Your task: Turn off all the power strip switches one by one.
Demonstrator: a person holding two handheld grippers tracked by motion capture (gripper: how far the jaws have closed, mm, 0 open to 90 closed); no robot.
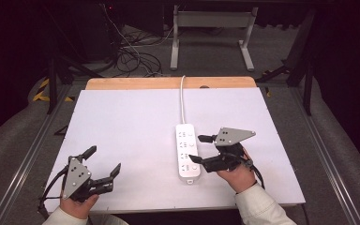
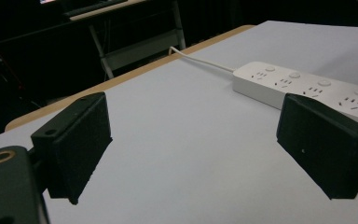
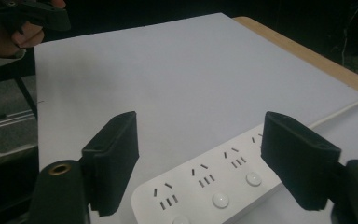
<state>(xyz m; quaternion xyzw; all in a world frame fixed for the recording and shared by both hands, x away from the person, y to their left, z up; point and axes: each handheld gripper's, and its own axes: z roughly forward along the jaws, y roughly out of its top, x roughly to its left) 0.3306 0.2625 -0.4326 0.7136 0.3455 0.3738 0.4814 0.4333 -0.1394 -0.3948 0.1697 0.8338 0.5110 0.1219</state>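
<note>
1. Bench (image 1: 136,117): a white sheet covers the top, with a strip of bare wood showing along the far edge, upper centre of the high view.
2. Power strip (image 1: 188,152): white, four sockets, each with a round button beside it. It lies flat on the bench, right of centre in the high view, long axis running from near to far. In my right claw view it crosses the lower right of the frame; in my left claw view it sits at the upper right.
3. Cord (image 1: 183,98): white, leaves the far end of the power strip and runs straight up the frame, over the wooden edge of the bench.
4. My left claw (image 1: 104,163): lower left of the high view, held in my left hand (image 1: 77,205) near the front edge of the bench. Jaws wide apart, nothing between them but bare white sheet. It is well apart from the power strip.
5. My right claw (image 1: 200,150): lower right of centre in the high view, held in my right hand (image 1: 238,178), pointing left at the power strip. Jaws wide apart, gripping nothing. One jaw tip sits over the middle of the strip, the other by its near end; I cannot tell whether either touches it.
6. Floor beyond the bench: dark, with tangled cables at upper left and a grey metal frame at upper centre of the high view.
</note>
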